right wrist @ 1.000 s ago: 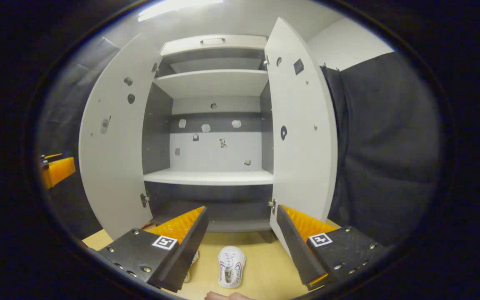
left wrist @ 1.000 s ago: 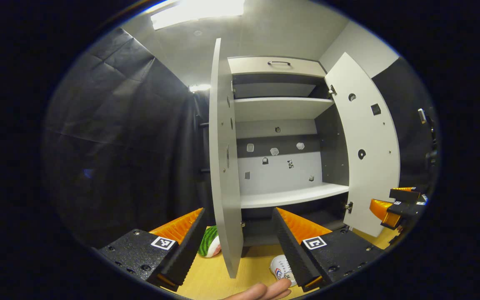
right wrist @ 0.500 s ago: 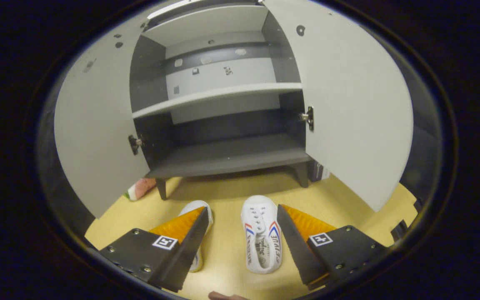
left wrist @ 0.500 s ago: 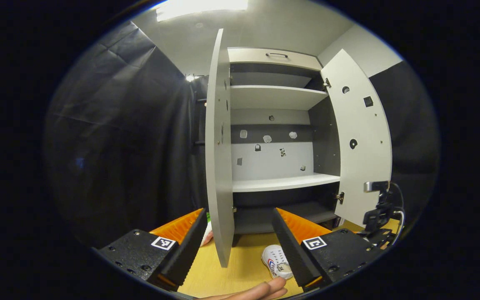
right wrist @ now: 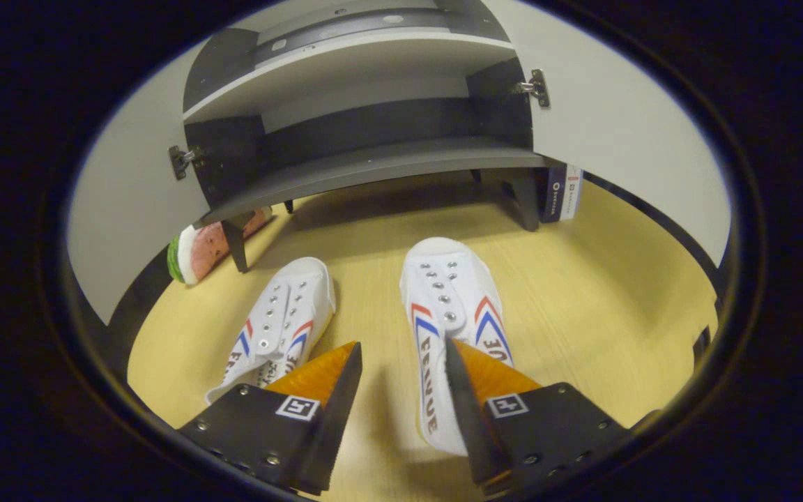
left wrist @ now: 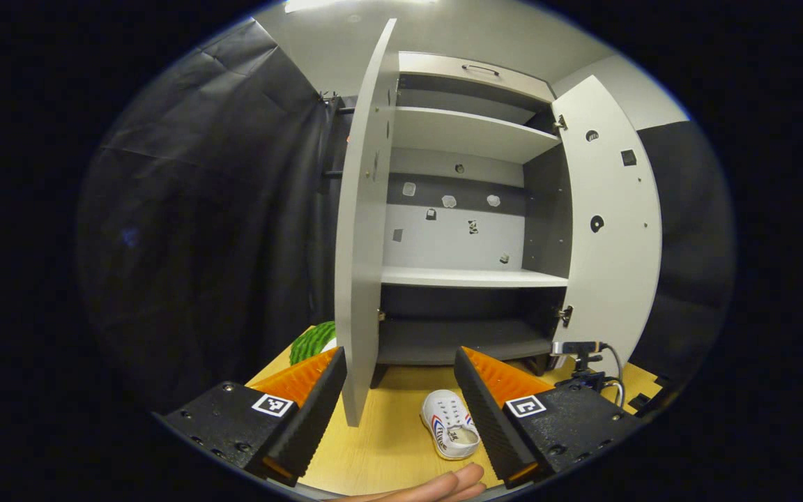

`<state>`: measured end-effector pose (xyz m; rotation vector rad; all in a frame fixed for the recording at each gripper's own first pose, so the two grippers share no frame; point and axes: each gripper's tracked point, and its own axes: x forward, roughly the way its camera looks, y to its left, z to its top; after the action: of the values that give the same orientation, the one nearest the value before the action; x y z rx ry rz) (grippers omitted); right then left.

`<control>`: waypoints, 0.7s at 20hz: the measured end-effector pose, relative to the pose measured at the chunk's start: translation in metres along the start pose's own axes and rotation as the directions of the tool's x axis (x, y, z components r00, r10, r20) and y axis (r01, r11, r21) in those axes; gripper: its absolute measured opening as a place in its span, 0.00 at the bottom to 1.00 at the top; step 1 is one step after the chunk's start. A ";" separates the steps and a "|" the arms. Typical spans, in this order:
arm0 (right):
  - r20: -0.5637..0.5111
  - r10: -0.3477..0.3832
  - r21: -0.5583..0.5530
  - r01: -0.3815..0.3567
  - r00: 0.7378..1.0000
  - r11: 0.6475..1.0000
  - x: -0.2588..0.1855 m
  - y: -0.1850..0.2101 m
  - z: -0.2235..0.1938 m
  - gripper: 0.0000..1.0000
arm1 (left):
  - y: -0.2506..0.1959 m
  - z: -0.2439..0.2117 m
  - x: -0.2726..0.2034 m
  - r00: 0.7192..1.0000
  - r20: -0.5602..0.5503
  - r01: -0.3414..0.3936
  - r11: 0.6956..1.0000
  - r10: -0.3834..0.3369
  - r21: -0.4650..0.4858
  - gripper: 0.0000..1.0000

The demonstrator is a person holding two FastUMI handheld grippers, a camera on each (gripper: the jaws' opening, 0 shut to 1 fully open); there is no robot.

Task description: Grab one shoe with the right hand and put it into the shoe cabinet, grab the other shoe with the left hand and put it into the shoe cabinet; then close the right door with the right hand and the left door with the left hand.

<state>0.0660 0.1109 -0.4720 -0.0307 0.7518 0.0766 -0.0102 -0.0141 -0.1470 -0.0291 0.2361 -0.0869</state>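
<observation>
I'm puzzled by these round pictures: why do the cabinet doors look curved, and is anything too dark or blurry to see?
Left gripper view: the fisheye lens bows the straight right door; the lower compartment sits in shadow. Right gripper view: the right shoe and left shoe are sharp and evenly lit, with soft shadows under the cabinet on the floor.

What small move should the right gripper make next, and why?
Probably lower a little more and close on the right shoe. The right gripper is open just above that shoe's heel end, one finger over the shoe and the other over the floor beside it, so it does not hold the shoe yet. The cabinet stands open behind, with its bottom shelf free.
</observation>
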 end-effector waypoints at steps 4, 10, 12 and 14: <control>0.041 0.032 0.130 -0.037 0.999 0.991 0.027 -0.009 0.018 0.34 | 0.004 -0.005 0.005 1.000 0.001 -0.006 0.999 0.006 0.037 0.95; 0.115 0.133 0.172 -0.151 0.984 0.973 0.036 -0.007 0.028 0.01 | 0.007 -0.007 0.013 1.000 -0.005 -0.022 0.999 0.022 0.049 0.95; 0.153 0.170 0.222 -0.202 0.973 0.954 0.029 -0.003 0.030 0.01 | 0.006 -0.004 0.012 1.000 0.013 -0.017 0.998 0.016 0.067 0.92; 0.204 0.178 0.234 -0.225 0.963 0.946 0.019 -0.005 0.035 0.00 | 0.006 0.000 0.011 0.999 0.034 -0.016 0.996 0.013 0.083 0.95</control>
<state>0.1043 0.1088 -0.4595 0.2969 0.5767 0.1760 0.0009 -0.0096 -0.1501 0.0540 0.1992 -0.0819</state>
